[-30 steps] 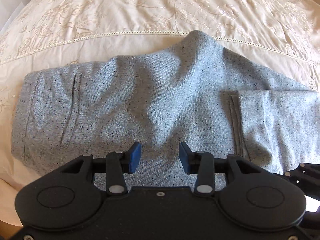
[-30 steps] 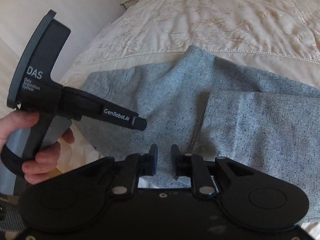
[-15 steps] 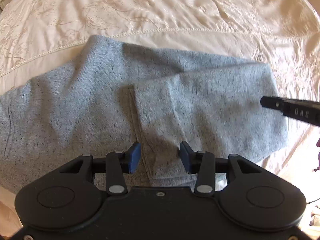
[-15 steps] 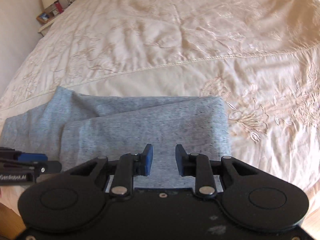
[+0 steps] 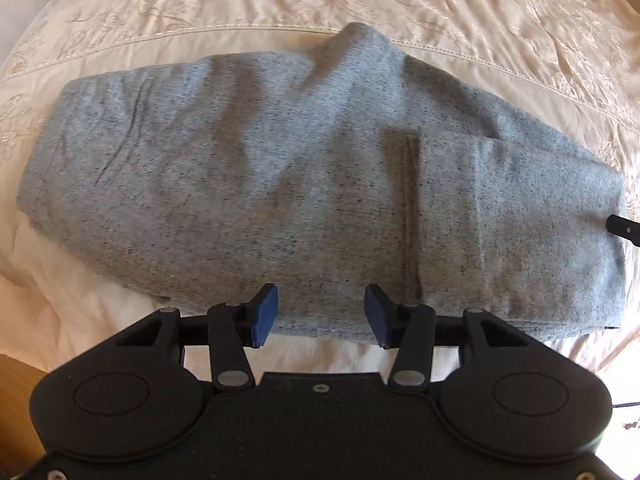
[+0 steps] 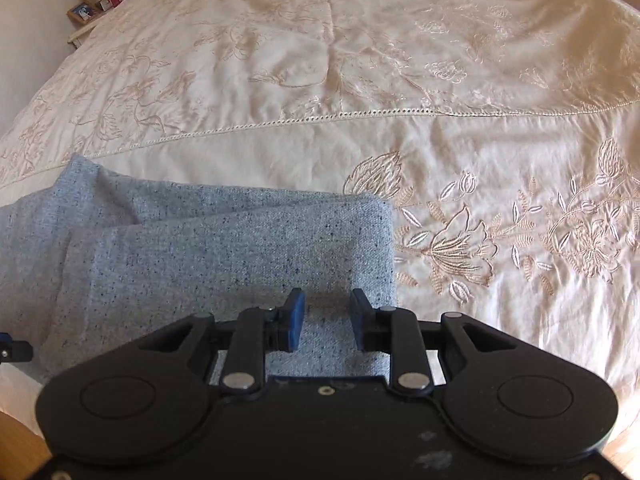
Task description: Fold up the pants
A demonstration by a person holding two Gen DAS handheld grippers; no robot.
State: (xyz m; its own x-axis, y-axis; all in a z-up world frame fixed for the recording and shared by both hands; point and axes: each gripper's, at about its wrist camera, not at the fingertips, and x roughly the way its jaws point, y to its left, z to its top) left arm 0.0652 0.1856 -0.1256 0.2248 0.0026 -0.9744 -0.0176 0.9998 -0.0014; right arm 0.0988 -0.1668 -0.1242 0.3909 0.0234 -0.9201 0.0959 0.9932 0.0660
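Grey speckled pants [image 5: 280, 168] lie folded on the cream bedspread, the leg end doubled back over the middle with its hem [image 5: 412, 216] running front to back. My left gripper [image 5: 322, 314] is open and empty, just above the pants' near edge. My right gripper [image 6: 326, 322] is open and empty, hovering over the right folded end of the pants [image 6: 224, 248]. The tip of the right gripper [image 5: 624, 230] shows at the right edge of the left wrist view.
The embroidered cream bedspread [image 6: 400, 60] stretches far beyond and to the right of the pants. A nightstand with a lamp and small items [image 6: 96, 0] stands at the far left. The wooden floor [image 5: 16, 376] shows below the bed's near edge.
The left wrist view has swung back left over the pants' middle. The right gripper has opened wider and shifted slightly right along the folded end. The pants lie unchanged.
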